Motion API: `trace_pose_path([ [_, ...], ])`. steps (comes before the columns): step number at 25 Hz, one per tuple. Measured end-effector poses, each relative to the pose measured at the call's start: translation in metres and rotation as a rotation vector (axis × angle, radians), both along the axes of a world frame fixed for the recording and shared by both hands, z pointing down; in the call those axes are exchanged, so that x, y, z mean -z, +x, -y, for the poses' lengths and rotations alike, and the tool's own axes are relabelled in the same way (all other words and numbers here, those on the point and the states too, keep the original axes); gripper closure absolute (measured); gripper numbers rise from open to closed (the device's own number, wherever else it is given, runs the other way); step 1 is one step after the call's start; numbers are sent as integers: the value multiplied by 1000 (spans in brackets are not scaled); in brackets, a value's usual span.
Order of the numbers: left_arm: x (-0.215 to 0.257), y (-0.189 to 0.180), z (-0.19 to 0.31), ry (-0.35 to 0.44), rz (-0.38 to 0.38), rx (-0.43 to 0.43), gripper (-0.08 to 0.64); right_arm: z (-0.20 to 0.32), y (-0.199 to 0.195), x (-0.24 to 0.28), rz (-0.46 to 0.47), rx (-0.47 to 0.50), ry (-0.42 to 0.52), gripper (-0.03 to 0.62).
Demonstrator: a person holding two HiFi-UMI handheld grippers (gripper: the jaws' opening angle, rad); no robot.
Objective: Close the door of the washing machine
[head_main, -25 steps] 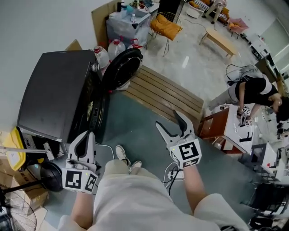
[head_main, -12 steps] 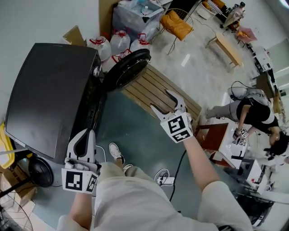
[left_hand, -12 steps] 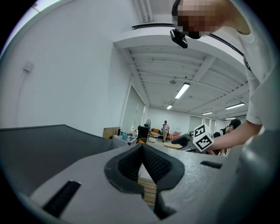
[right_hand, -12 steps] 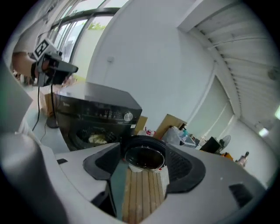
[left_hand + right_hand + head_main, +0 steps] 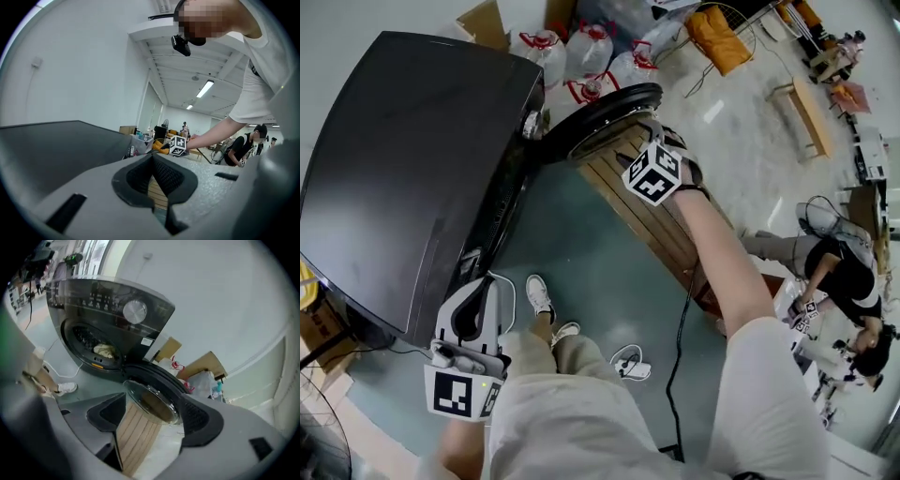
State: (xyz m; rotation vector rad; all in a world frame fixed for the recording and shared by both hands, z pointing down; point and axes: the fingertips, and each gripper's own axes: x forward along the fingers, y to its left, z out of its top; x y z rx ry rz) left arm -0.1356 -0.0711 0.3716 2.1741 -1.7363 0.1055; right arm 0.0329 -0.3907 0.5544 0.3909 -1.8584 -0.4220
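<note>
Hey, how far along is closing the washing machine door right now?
Nothing done yet: the door stands wide open beside the washing machine. In hand: the right gripper is at the door, jaws opening, pads not pressing on it. Left to do: swing it shut.

Right tongs (image 5: pixel 152 401) opening, unladen; left tongs (image 5: pixel 153 159) closed

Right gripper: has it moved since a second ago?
Yes. In the head view the right gripper went from over the teal floor to the rim of the open washer door; its fingers are opening, the door's glass showing between them.
</note>
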Motion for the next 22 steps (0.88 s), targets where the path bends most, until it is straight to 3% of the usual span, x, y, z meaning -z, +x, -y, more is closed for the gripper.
trace_pose_path([
  [6,-19,-14,-10,-37,1,64,555,69,-28,-37,-239,134,62,247],
  [10,-33,-22,-31,-68,-19,139,555,97,-45,-50,-311,167,66,240],
  [14,-49,-22,-55,-105,-17,208,555,108,-45,-75,-414,268,84,231],
  [22,-65,-12,-94,-121,45,373,555,120,-44,-104,-429,304,79,224],
])
